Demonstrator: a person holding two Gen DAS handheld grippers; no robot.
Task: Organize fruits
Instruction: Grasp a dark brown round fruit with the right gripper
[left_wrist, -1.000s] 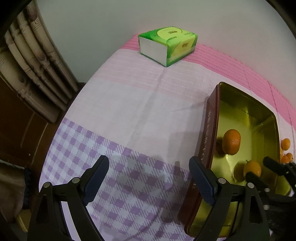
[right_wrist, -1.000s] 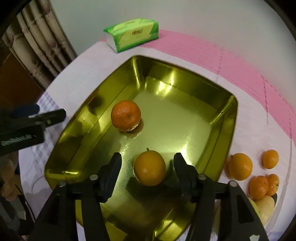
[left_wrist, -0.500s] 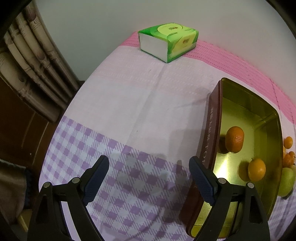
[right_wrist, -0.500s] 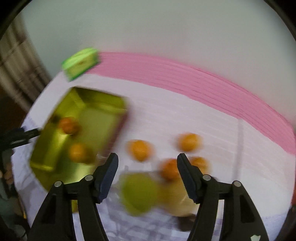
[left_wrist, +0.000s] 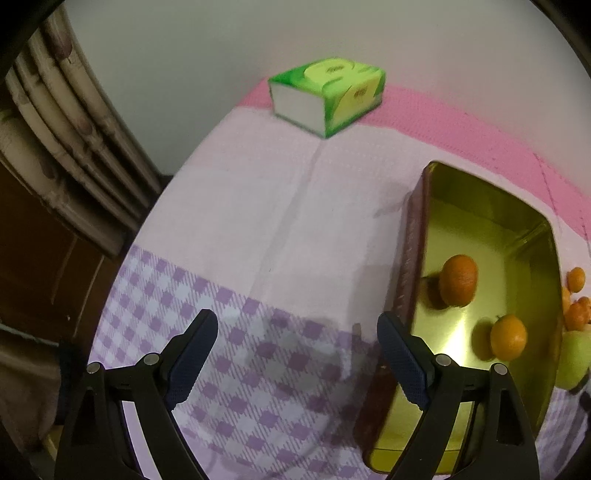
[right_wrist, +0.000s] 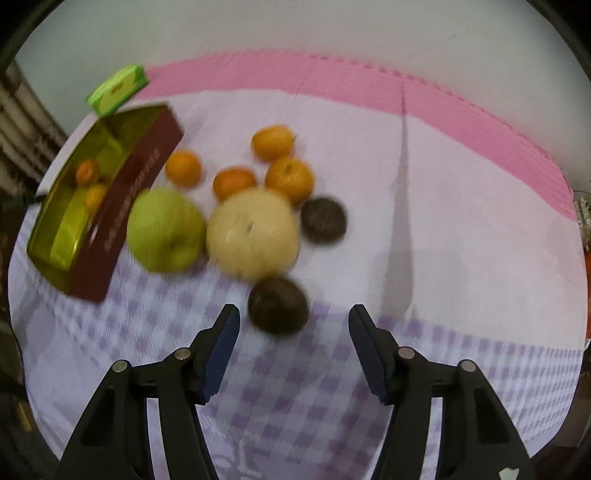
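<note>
My left tongs (left_wrist: 295, 354): spread wide, nothing between the pads, hanging over the purple-checked part of the cloth (left_wrist: 280, 229), just beside the tin's maroon outer wall.
My right tongs (right_wrist: 293, 343): partly open and empty; the jaws have just been closing a little, with nothing between them. They point down at the cloth, with the nearer dark fruit (right_wrist: 277, 305) just ahead of the fingertips and closer to the left pad.
Tin (right_wrist: 122, 206): gold inside, maroon outside, off to the left in my right view; two oranges lie in it, one farther in (left_wrist: 458, 280) and one nearer (left_wrist: 508, 336), apart from each other.
Loose fruit: a green apple (right_wrist: 166, 229) right against the tin's long side, a pale yellow round fruit (right_wrist: 253, 232) beside it, and a second dark fruit (right_wrist: 324, 220) to that one's right.
Small oranges (right_wrist: 282, 162): four clustered behind the big fruit, blurred.
Tissue box (left_wrist: 328, 96): green, at the far edge on the pink stripe, well away from the fruit.
</note>
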